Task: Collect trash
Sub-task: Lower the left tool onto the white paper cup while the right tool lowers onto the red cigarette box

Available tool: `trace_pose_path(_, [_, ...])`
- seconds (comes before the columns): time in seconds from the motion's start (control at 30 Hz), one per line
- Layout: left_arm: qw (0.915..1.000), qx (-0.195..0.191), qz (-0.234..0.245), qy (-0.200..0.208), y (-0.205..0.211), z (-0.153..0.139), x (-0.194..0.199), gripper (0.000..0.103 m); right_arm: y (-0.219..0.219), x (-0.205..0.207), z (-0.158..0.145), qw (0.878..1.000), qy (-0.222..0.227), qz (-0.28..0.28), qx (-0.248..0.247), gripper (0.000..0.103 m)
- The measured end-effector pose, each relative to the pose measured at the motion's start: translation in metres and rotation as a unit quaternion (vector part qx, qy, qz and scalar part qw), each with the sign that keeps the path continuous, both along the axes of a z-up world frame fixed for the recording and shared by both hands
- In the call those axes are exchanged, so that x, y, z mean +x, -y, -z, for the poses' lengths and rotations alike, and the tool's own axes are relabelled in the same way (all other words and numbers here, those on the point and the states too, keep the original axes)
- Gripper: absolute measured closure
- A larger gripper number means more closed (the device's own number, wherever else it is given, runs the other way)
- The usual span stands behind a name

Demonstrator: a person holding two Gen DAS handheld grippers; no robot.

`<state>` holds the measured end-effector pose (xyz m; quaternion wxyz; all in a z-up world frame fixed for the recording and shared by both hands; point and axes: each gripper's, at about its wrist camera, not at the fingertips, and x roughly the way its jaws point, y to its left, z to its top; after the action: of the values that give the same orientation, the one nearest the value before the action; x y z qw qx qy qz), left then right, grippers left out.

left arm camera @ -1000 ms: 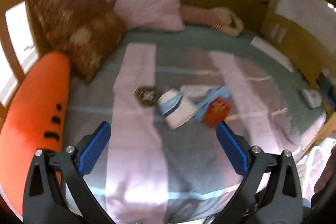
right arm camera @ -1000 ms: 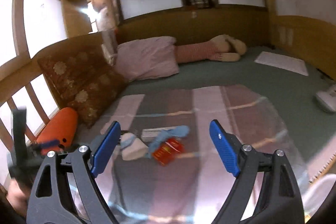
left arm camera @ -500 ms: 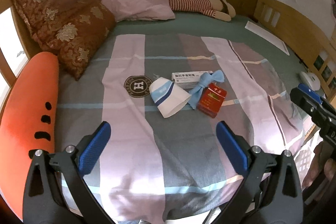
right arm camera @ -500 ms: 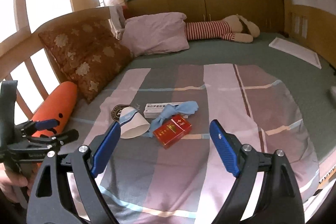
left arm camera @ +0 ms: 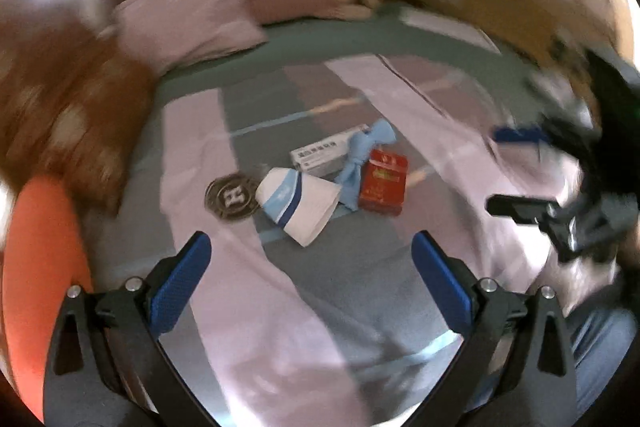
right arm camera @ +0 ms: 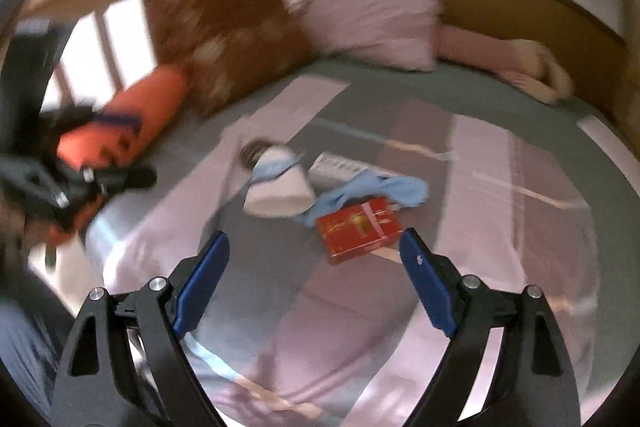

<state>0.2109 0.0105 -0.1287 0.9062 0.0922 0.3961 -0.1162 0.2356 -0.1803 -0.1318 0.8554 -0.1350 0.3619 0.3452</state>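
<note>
A: What has changed over the last second?

B: Both cameras have tipped down toward the bed (left arm camera: 328,307). A second ago the right wrist view took in the ceiling and the far wall; now the striped blanket (right arm camera: 360,327) fills it and the trash sits much closer, just ahead of the right gripper (right arm camera: 314,275). Both views are smeared, which fits a fast swing.

A: Where is the trash?

B: In one small cluster mid-bed: a white paper cup (left arm camera: 298,203) with a blue band lying on its side, a long white carton (left arm camera: 320,153) behind it, a crumpled blue cloth or wrapper (left arm camera: 360,159) draped between them, and a red box (right arm camera: 356,231) on the right. The red box lies nearest the right gripper, a little ahead of its blue pads and between their lines.

A: And the jaws?

B: The right gripper's jaws stand wide with nothing between them. The left gripper (left arm camera: 308,283) is the same, spread wide and empty, the cup ahead of it. Nothing is touched yet.

A: What does that mean for the task?

B: Collecting has not begun; this looks like the approach. The red box seems the likely first pick for the right gripper. No bin or bag shows in either view, so where the trash goes cannot be told
</note>
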Motion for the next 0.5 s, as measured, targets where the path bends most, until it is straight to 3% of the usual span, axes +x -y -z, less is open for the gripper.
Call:
trace_pose_path(0.07, [0.9984,0.033,0.046,0.008,-0.003,0.014,0.015,0.003,-0.003,0.018,0.016,1.000,-0.010,-0.015,-0.013,0.018])
trace_pose_path(0.13, [0.9969,0.040,0.068,0.003,-0.009,0.026,0.029,0.003,-0.004,0.036,0.032,0.999,-0.032,-0.020,-0.018,0.018])
trace_pose_path(0.33, [0.9895,0.037,0.129,-0.054,-0.019,0.071,0.083,0.003,-0.016,0.073,0.077,0.996,-0.057,-0.048,-0.049,0.018])
trace_pose_path(0.5, [0.9865,0.026,0.148,-0.066,-0.020,0.096,0.120,0.003,-0.020,0.096,0.087,0.996,-0.047,-0.056,-0.048,0.018])
